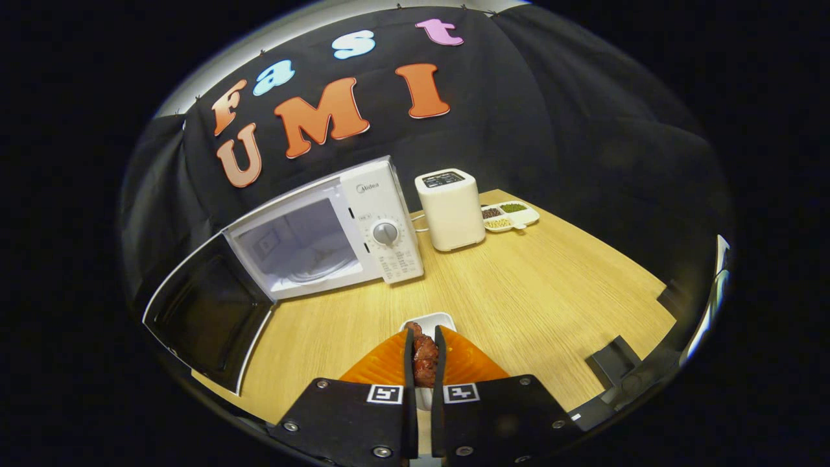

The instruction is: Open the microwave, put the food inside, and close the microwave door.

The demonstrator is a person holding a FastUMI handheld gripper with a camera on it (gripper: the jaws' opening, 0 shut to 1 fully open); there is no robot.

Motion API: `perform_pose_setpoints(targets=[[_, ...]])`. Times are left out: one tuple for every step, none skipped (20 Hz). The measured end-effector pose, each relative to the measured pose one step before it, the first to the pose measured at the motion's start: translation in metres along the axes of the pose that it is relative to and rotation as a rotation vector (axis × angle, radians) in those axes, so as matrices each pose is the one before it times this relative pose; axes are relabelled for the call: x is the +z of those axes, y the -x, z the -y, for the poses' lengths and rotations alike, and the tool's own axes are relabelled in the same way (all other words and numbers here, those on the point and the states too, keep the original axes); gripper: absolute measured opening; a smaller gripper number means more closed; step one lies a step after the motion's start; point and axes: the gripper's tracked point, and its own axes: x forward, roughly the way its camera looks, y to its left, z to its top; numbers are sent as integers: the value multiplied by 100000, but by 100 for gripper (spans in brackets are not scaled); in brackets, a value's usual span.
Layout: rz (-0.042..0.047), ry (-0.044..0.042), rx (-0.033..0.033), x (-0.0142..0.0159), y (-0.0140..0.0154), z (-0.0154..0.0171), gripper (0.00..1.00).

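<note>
A white microwave (pixel 382 214) stands on the wooden table (pixel 551 292) beyond my fingers, to the left. Its door (pixel 207 318) hangs wide open on the left, and the white cavity (pixel 298 250) shows a glass turntable inside. My gripper (pixel 423 338) is shut on a piece of reddish-brown food (pixel 425 360), which sits pinched between both fingers. Just under and ahead of the fingertips lies a small white dish (pixel 431 320) on the table.
A white toaster-like appliance (pixel 450 209) stands right of the microwave. Behind it lies a white divided tray (pixel 512 216) with beans and grains. A dark block (pixel 613 360) sits near the table's right front edge. Black cloth walls the booth.
</note>
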Motion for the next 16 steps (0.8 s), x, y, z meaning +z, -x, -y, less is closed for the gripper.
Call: perform_pose_setpoints(targets=[[1399,-1213,934,617,194,-1266,8],[1372,-1390,1192,667,-99,-1408,8],[1044,-1632,1375,532,-191,-1567,8],[1133,-1493,1546,462,-426,-1613,8],[1350,-1373,2019,335,-603,-1734,8],[1070,-1545,2049,328,-790,-1625,8],[1019,-1546,1400,231,-1166,-1348,8],[423,-1873,1548,-4,-1219,-1405,8],[430,-2947,1820,10,-995,-1370,8],[517,-3418,2156,-113,-1149,-1346,8],[37,-3260,1990,-238,-1097,-1199,8],[339,-2884,1432,-183,-1288,-1053,8],[353,-2791,1459,-250,-1083,-953,8],[169,-2974,1550,-287,-1057,-937,8],[330,-3640,1467,-241,-1126,-750,8],[304,-4010,936,-373,-1084,-512,8]])
